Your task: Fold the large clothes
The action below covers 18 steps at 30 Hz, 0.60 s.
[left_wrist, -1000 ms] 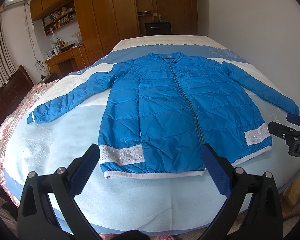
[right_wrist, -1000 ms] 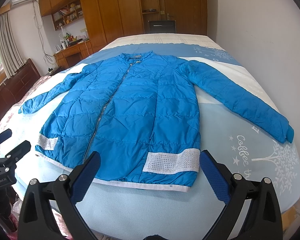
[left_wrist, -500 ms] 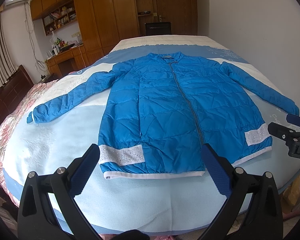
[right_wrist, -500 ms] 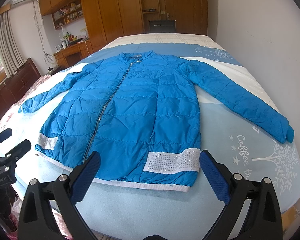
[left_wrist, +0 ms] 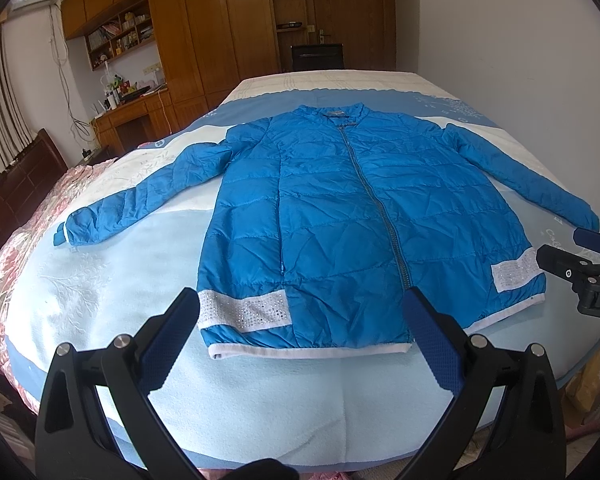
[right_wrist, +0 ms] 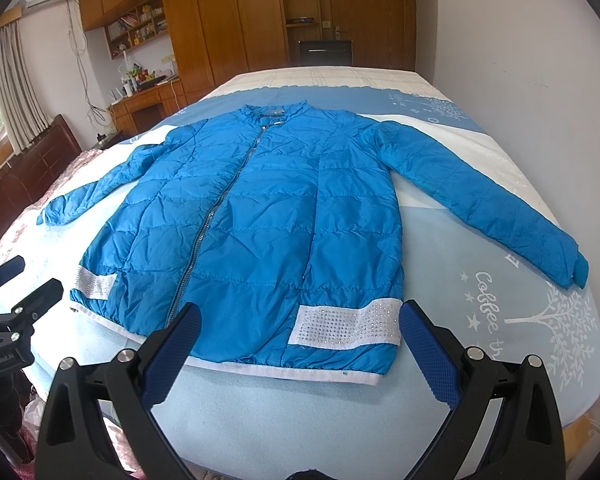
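The blue jacket lies flat, zipped, on the bed; right gripper hovers spread above its hem.

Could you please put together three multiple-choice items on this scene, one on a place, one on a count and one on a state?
1. Where does the blue jacket lie?
A. on a chair
B. spread flat on the bed
C. on the floor

2. How many white studded bands show near the jacket's hem?
A. one
B. two
C. four

3. In what state is the jacket's zipper?
A. closed up to the collar
B. fully open
C. torn off

Answers:
1 B, since its body and both sleeves rest on the bedcover.
2 B, one band on each side of the front, seen in both wrist views.
3 A, the two front halves meet along the zipper line with no gap. Neither the left claw nor the right claw touches it; both stand open.
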Available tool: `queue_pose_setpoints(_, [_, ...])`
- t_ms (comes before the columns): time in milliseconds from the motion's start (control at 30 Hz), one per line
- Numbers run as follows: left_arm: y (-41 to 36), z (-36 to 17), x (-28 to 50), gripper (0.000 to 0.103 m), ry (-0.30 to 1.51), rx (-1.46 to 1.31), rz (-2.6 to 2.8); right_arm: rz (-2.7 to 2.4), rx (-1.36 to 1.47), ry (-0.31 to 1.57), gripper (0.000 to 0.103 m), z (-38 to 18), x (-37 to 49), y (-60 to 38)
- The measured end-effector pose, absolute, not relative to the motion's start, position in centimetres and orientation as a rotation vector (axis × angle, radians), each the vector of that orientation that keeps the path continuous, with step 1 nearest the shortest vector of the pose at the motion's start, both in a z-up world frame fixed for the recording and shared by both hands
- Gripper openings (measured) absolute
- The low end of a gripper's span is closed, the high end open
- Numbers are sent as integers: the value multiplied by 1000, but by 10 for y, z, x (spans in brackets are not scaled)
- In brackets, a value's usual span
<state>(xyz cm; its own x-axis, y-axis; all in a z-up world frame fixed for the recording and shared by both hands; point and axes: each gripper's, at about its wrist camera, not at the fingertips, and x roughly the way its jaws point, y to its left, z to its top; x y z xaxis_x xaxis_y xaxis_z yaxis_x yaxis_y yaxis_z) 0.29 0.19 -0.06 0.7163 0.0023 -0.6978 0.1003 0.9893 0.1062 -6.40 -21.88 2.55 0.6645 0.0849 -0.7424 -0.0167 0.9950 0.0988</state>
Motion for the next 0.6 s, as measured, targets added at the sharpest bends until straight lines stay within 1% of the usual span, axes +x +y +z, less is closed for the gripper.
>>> queue_pose_setpoints(600, [3,-2,5,100,770,139,-53,58,84,842,99,26,-65,-220])
